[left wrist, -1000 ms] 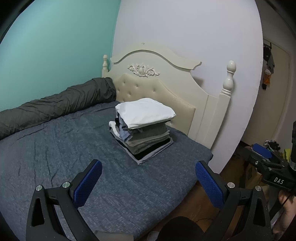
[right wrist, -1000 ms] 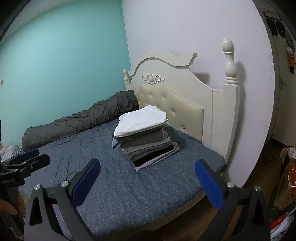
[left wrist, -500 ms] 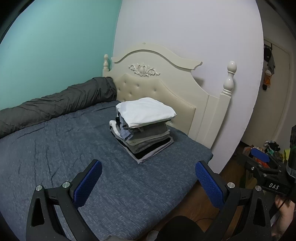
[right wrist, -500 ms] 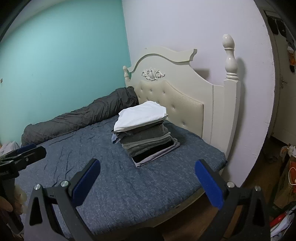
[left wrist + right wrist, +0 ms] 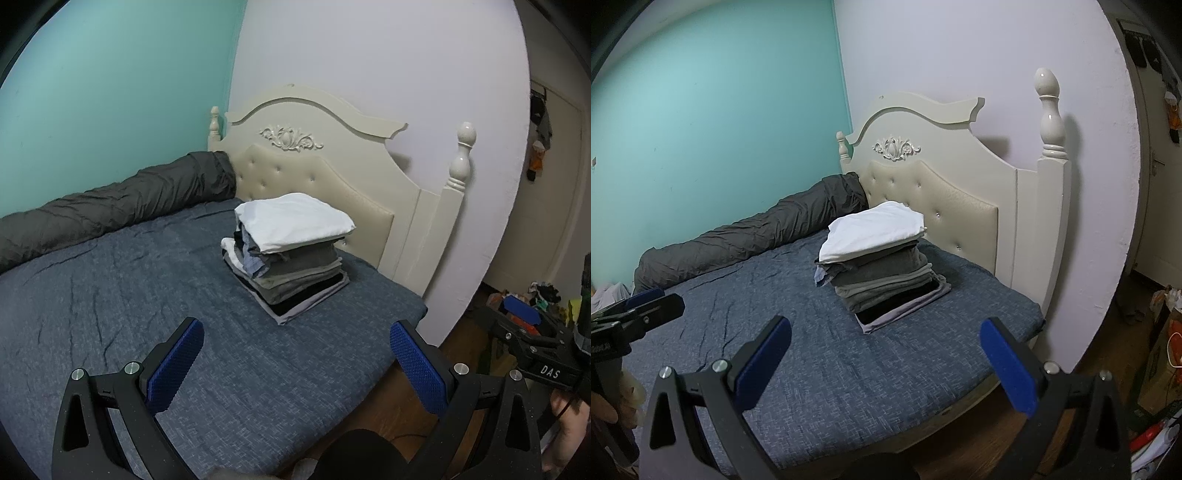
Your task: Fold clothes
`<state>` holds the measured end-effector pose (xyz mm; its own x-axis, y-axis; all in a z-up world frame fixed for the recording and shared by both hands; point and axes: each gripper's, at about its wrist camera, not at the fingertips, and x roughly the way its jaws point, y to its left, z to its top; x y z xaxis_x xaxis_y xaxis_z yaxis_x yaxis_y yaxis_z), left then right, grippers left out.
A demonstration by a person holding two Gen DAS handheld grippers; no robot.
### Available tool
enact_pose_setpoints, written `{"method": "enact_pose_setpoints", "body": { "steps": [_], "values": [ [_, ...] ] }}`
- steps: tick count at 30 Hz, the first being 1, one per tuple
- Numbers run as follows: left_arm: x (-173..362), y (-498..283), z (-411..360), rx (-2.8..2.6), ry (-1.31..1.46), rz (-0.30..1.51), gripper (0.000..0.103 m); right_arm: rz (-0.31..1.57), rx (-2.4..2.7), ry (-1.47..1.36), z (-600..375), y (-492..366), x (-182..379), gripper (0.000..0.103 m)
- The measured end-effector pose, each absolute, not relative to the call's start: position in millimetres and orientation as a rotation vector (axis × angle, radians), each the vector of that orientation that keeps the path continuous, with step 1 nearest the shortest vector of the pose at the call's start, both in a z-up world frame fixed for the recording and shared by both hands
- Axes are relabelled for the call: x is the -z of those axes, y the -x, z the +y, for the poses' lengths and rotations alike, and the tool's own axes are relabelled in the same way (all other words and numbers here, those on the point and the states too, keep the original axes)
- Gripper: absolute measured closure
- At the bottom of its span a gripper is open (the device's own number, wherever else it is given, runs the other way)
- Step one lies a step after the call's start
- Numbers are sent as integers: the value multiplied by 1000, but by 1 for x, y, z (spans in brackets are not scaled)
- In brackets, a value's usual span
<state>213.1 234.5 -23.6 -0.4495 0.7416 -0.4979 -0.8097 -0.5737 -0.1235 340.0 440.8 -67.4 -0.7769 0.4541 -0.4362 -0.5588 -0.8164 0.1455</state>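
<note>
Across the lower two thirds of both wrist views spreads the wide bed with its blue-grey woven cover, wrinkled at left, flat and bare toward the bottom. Behind it, upper centre, stands the cream carved headboard with tufted panel; a long dark grey rolled duvet lies along the teal wall at left.

Centre of frame: a stack of folded clothes, close to the headboard, squared on the cover. Top layer is a folded white garment; grey, olive and black pieces below, one blue-grey corner poking out at left.

We hold both tools above the near bed edge, well apart from the stack. Left gripper: blue pads spread wide, nothing between them. Right gripper: likewise released and unloaded.

Judgement: no unfolded garment shows on the cover; the folding looks largely done.

Handling: soft, light cloth; layers will slide and the stack may lean if pushed from one side. We would pinch a single layer at a folded edge or corner, not the loose hems.

Room: plenty of open cover left and front of the stack. Mind the bed's right edge, dropping to wooden floor, and the headboard close behind.
</note>
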Motion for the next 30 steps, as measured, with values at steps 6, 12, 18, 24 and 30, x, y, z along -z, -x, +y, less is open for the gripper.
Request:
{"method": "enact_pose_setpoints", "body": {
  "steps": [6, 12, 18, 24, 30],
  "values": [
    [23, -213, 236, -2089, 638, 168, 0, 363, -2512, 526, 441, -340, 67, 0],
    [24, -214, 238, -2083, 637, 169, 0, 359, -2512, 528, 441, -340, 67, 0],
    [25, -215, 240, -2076, 638, 168, 0, 365, -2510, 534, 443, -338, 69, 0],
    [26, -216, 240, -2078, 637, 168, 0, 369, -2509, 534, 443, -339, 69, 0],
    [25, -217, 240, -2073, 634, 171, 0, 370, -2507, 532, 443, -340, 70, 0]
  ]
}}
